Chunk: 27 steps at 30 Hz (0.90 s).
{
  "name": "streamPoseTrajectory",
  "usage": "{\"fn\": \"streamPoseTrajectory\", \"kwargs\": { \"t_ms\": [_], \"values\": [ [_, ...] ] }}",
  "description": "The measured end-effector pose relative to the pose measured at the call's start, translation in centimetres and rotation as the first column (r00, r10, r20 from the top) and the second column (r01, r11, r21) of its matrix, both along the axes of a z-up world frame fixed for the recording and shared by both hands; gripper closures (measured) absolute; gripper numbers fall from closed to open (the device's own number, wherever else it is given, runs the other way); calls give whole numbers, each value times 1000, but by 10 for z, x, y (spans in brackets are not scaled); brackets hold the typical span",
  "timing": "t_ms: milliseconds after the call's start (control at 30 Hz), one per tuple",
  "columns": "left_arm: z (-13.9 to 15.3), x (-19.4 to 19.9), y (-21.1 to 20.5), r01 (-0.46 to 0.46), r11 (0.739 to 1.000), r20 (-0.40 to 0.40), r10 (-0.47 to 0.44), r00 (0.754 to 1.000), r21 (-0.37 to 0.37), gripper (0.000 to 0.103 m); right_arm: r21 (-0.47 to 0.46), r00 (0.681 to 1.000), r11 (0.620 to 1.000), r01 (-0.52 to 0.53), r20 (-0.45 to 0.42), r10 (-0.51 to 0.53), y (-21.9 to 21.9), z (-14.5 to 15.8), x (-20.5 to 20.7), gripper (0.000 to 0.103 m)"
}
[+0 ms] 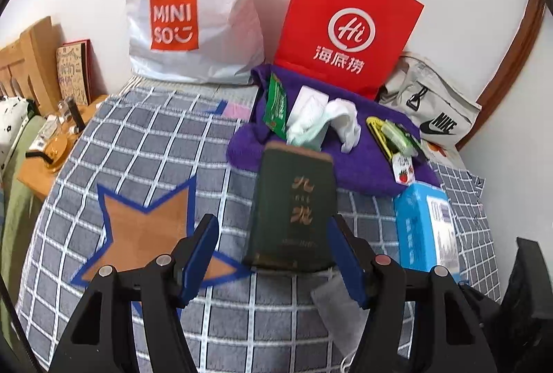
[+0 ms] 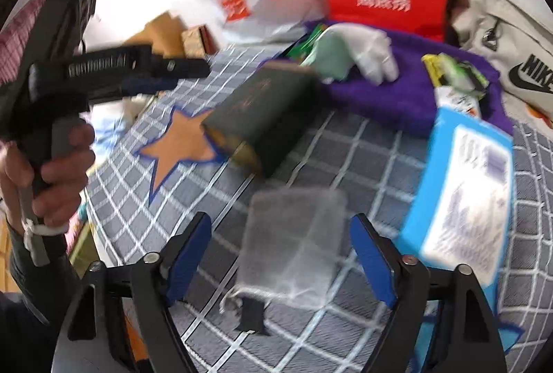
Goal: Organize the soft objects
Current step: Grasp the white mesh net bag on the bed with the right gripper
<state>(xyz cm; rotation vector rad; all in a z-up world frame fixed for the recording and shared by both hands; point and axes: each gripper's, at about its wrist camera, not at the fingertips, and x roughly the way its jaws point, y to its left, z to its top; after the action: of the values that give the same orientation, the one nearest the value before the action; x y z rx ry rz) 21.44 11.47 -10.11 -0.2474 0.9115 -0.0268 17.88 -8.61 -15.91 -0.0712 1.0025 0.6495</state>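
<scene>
While both fingers gape, dark green pack (image 1: 293, 210) lies between left fingers (image 1: 202, 255).

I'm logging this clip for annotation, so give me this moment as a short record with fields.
surface: checked grey blanket with an orange star patch
left gripper: open, dark green pack between its fingers
right gripper: open, over a sheer mesh pouch
purple towel: holds a white sock and small packets
blue box: right of the pouch
behind: red paper bag, white Miniso bag
</scene>
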Motion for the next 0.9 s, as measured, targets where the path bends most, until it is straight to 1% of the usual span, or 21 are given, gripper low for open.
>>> {"fn": "streamPoseTrajectory", "kwargs": {
  "t_ms": [100,167,233,300,333,400,433,500,600,667,733,800,833,900],
  "values": [
    [-7,-11,5,1,1000,-8,-1,1000,-10,40,-55,1000,998,-4,-7,4,14,-12,-11,20],
    [-9,-18,8,1,1000,-7,-1,1000,-21,40,-75,1000,997,18,-8,-18,17,-20,-15,20],
    [-11,-25,11,4,1000,1,-4,1000,-21,40,-71,998,996,59,-17,-61,17,-27,-17,20],
    [-13,-33,13,1,1000,10,-1,1000,-18,40,-69,996,994,79,-34,-82,17,-34,-16,20],
    [-15,-35,14,0,1000,9,0,1000,-18,40,-85,995,992,91,-29,-94,17,-37,-14,20],
    [-19,-40,15,10,1000,7,-9,1000,-27,40,-148,991,980,132,21,-130,19,-43,-14,20],
    [-20,-41,15,17,999,4,-17,1000,-28,40,-157,990,978,138,27,-136,20,-45,-13,20],
    [-24,-44,14,25,1000,2,-24,1000,-13,40,-150,987,976,158,23,-156,19,-52,-11,20],
    [-26,-48,12,29,999,2,-29,1000,12,40,-132,983,975,179,58,-173,19,-54,-11,20],
    [-26,-49,13,34,999,4,-35,999,7,40,-124,982,976,182,69,-174,19,-54,-9,20],
    [-26,-51,14,35,999,4,-35,999,-3,40,-122,982,976,182,83,-172,19,-54,-8,27],
    [-27,-53,15,35,999,3,-35,999,-4,40,-122,983,978,171,94,-160,18,-52,-8,48],
    [-27,-53,15,33,999,0,-33,999,-2,40,-117,983,979,168,90,-158,18,-51,-7,53],
    [-28,-53,14,32,999,-5,-32,999,-3,40,-93,986,983,157,66,-152,14,-50,-5,76]
  ]
}}
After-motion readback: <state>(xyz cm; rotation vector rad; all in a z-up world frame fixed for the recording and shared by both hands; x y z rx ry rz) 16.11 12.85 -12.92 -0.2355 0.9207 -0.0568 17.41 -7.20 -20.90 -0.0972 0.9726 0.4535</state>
